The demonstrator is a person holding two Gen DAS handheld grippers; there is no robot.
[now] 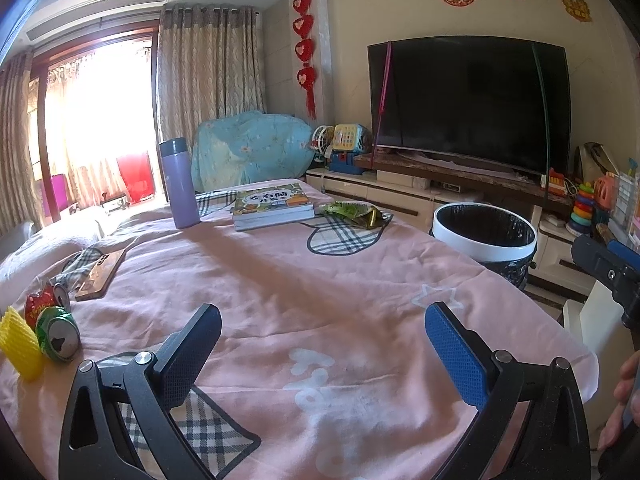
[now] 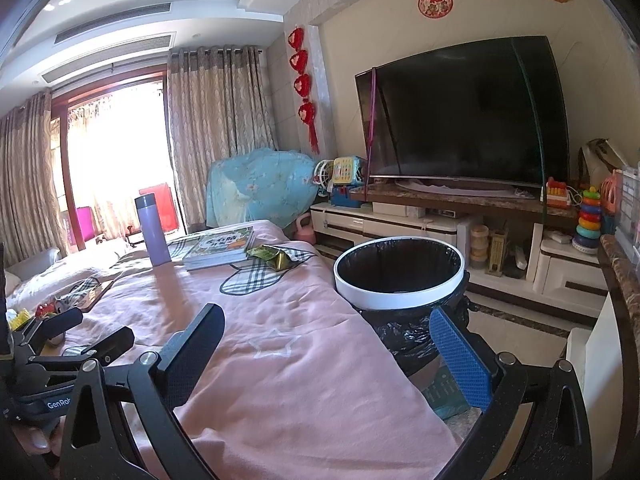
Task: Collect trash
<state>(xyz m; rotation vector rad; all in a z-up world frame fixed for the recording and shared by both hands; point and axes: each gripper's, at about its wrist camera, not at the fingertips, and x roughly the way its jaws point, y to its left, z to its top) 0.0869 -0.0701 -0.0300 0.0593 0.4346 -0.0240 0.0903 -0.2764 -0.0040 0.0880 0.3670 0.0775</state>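
My left gripper (image 1: 322,320) is open and empty above the pink tablecloth (image 1: 280,280). A crushed green can (image 1: 58,332), a yellow foam net (image 1: 18,344) and a red wrapper (image 1: 38,304) lie at its left. A green snack wrapper (image 1: 352,213) lies far ahead beside the books; it also shows in the right wrist view (image 2: 274,257). A white-rimmed trash bin with a black liner (image 1: 484,232) stands off the table's right edge. My right gripper (image 2: 326,320) is open and empty, hovering at the table's right edge close to the bin (image 2: 400,276).
A purple flask (image 1: 179,184) stands at the far left of the table, next to a stack of books (image 1: 272,205). A phone in a brown case (image 1: 100,274) lies at the left. A TV (image 1: 472,96) on a low cabinet with toys fills the right wall.
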